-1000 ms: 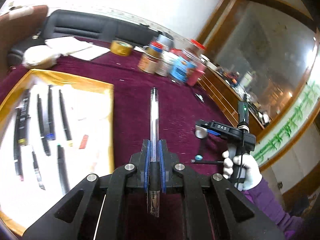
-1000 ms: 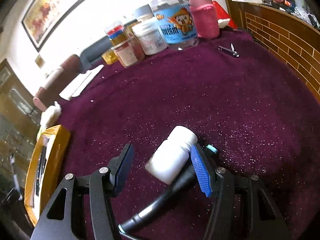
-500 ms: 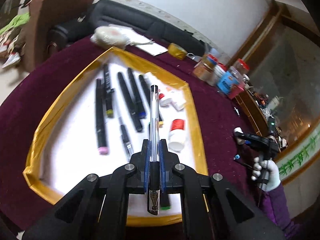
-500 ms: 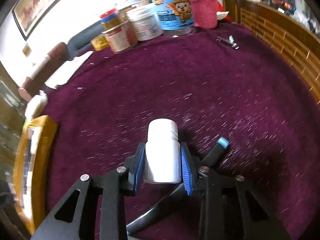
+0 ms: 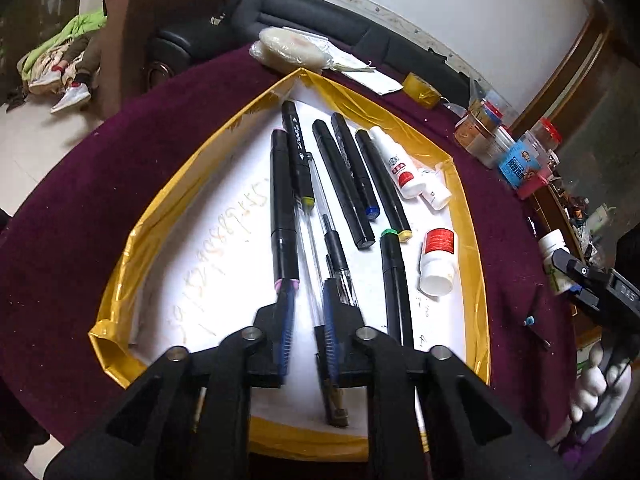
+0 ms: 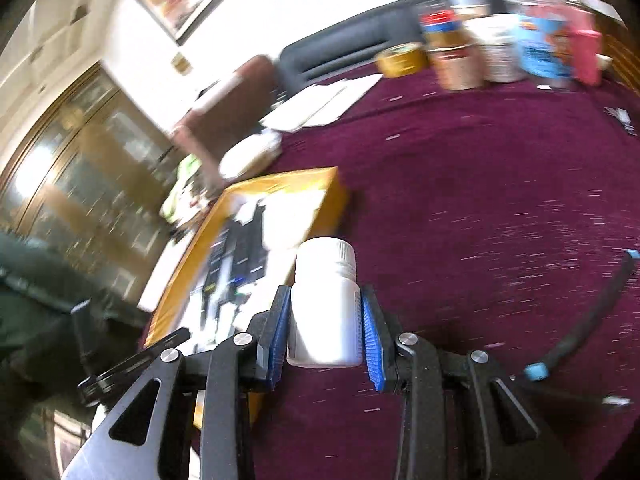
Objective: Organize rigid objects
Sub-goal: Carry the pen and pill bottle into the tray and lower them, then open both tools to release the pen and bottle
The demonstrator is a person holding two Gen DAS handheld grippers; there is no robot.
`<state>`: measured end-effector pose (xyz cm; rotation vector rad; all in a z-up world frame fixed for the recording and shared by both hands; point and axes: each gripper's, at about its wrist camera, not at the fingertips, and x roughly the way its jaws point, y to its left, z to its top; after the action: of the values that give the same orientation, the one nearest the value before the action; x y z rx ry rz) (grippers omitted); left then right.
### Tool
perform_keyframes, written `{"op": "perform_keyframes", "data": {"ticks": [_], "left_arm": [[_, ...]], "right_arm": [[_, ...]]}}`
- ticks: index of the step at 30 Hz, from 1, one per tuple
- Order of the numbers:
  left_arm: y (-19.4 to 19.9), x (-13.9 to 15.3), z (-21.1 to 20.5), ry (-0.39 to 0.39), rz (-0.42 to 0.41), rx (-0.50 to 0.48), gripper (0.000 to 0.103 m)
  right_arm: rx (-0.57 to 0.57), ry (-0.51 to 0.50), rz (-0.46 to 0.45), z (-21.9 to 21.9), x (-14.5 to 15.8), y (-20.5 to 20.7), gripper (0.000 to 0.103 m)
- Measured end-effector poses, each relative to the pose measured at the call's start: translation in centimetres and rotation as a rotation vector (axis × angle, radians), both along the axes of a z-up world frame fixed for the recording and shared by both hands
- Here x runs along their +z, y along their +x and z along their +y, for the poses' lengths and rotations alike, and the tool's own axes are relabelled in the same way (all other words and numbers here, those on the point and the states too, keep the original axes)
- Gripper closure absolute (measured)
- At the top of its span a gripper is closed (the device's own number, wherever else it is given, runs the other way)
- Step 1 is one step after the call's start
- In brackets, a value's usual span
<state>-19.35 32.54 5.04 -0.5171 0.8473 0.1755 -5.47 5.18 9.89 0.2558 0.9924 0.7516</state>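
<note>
Below the left gripper (image 5: 306, 312), jaws apart, a clear pen (image 5: 316, 240) lies in the gold-rimmed tray (image 5: 132, 236) among black markers (image 5: 282, 204) – a red-labelled bottle (image 5: 437, 266) near the tray's right rim. Meanwhile the right gripper (image 6: 325, 328) is clamped on a white bottle (image 6: 325, 304) – beside the tray (image 6: 320, 184), above the purple cloth (image 6: 480, 200).

left claw (image 5: 306, 322) parted — right claw (image 6: 325, 322) clamped

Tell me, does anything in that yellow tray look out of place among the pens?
Yes. In the tray, most pens lie lined up lengthwise, but the red-labelled bottle and two small white bottles lie tipped on their sides along the right edge, not upright.
</note>
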Motion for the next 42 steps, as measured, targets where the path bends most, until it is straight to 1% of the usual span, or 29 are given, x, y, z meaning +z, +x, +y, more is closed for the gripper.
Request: {"op": "perform_keyframes", "data": {"ticks": [1, 2, 3, 4, 9, 12, 15, 19, 21, 24, 25, 30, 32, 36, 42], "left_arm": [[-0.1, 0.1, 0.0, 0.008, -0.007, -0.001, 0.080], [-0.3, 0.3, 0.0, 0.021, -0.014, 0.000, 0.076], [-0.5, 0.5, -0.1, 0.040, -0.023, 0.002, 0.070], [-0.7, 0.7, -0.1, 0.055, -0.031, 0.005, 0.066], [-1.2, 1.6, -0.2, 0.129, -0.061, 0.022, 0.064], [-1.5, 2.0, 0.0, 0.177, -0.070, 0.040, 0.057], [-1.8, 2.2, 0.2, 0.210, -0.080, 0.052, 0.057], [-1.9, 2.3, 0.2, 0.239, -0.089, 0.059, 0.057], [-2.0, 2.4, 0.0, 0.267, -0.092, 0.061, 0.056], [-1.8, 2.4, -0.4, 0.312, -0.085, 0.059, 0.050], [-1.7, 2.4, -0.6, 0.330, -0.082, 0.059, 0.050], [-1.5, 2.9, -2.1, 0.440, -0.067, 0.061, 0.049], [-1.5, 2.9, -2.8, 0.467, -0.058, 0.057, 0.047], [-0.9, 3.1, -4.3, 0.521, -0.041, 0.036, 0.046], [-0.5, 3.4, -6.2, 0.572, -0.020, 0.006, 0.043]], "right_arm": [[0.025, 0.003, 0.003, 1.0, -0.1, -0.5, 0.073], [0.052, 0.002, 0.007, 2.2, -0.2, -1.1, 0.073], [0.080, -0.003, 0.008, 3.5, -0.4, -1.6, 0.073], [0.101, -0.010, 0.009, 4.4, -0.5, -1.9, 0.073], [0.198, -0.064, 0.020, 9.5, -2.1, -4.0, 0.073], [0.232, -0.112, 0.009, 11.8, -3.0, -5.1, 0.073], [0.248, -0.159, 0.001, 13.3, -3.6, -5.4, 0.073], [0.225, -0.236, -0.038, 14.4, -4.2, -5.5, 0.073], [0.208, -0.261, -0.071, 14.4, -4.0, -5.6, 0.073], [0.193, -0.289, -0.117, 14.5, -3.3, -6.3, 0.071], [0.191, -0.292, -0.131, 14.4, -3.1, -6.5, 0.070], [0.172, -0.263, -0.164, 13.6, -2.1, -6.7, 0.067], [0.159, -0.255, -0.171, 12.9, -1.8, -6.6, 0.067], [0.113, -0.236, -0.197, 10.9, -1.0, -6.4, 0.067], [0.039, -0.218, -0.220, 7.7, -0.2, -5.5, 0.063]]}}
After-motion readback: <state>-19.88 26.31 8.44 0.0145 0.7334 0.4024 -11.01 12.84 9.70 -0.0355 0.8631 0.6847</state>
